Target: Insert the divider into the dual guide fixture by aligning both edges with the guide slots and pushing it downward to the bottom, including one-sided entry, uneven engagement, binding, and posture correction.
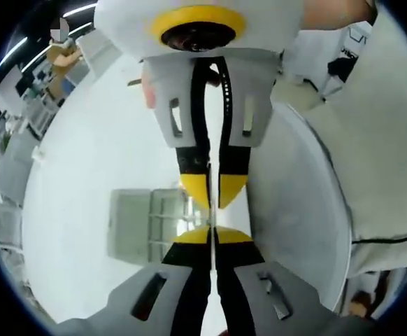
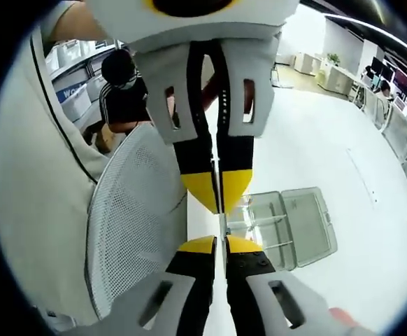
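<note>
where both claws meet tip to tip | left claw (image 1: 212, 236), right claw (image 2: 221, 241) pinch thin divider (image 2: 222, 218) | clear compartmented fixture (image 2: 287, 227) below

both tools (image 1: 212, 235) (image 2: 220, 243) meet tip to tip, jaws pressed together.

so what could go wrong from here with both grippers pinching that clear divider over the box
1. The left gripper and right gripper grip the thin divider tip to tip; unequal push could tilt it and bind one edge.
2. The divider is clear and barely visible against the fixture, so slot alignment is hard to judge.
</note>
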Motion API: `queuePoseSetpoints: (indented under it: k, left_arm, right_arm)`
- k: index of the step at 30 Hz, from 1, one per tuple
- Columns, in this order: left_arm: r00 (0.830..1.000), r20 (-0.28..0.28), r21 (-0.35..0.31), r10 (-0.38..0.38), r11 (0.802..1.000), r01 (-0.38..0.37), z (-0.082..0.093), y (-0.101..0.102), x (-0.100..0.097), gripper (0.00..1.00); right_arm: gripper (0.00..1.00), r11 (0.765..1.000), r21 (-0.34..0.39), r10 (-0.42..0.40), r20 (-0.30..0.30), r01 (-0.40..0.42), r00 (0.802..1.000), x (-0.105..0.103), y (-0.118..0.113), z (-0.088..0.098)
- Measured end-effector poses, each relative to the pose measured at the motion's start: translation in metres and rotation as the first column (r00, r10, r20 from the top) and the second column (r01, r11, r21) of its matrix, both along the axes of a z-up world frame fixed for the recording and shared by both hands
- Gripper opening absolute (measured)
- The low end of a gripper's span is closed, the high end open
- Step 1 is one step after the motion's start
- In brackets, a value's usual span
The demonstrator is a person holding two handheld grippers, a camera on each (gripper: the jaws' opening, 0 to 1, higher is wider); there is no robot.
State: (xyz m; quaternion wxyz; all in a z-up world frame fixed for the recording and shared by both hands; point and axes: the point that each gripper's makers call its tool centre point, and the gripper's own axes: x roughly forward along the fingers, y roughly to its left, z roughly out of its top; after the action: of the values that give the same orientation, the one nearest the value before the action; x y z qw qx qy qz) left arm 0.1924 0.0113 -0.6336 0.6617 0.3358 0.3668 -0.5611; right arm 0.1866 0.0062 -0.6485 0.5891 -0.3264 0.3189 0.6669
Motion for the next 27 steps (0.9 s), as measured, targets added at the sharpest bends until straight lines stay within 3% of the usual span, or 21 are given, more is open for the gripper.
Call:
queuePoseSetpoints:
  k: [14, 27]
  left_arm:
    - [1.000, -0.006, -0.021, -0.014, 1.000, 0.014, 0.0005, -0.0035, -0.0044, 0.00]
    - [0.998, -0.004, 0.042, -0.064, 0.997, 0.064, -0.0025, -0.0034, -0.0071, 0.00]
  right_arm:
    - [0.00, 0.999, 0.041, 0.013, -0.011, -0.012, 1.000, -0.0050, 0.0042, 0.0008]
    - [0.00, 0.999, 0.036, 0.033, -0.007, -0.033, 0.999, -0.0068, 0.0050, 0.0016]
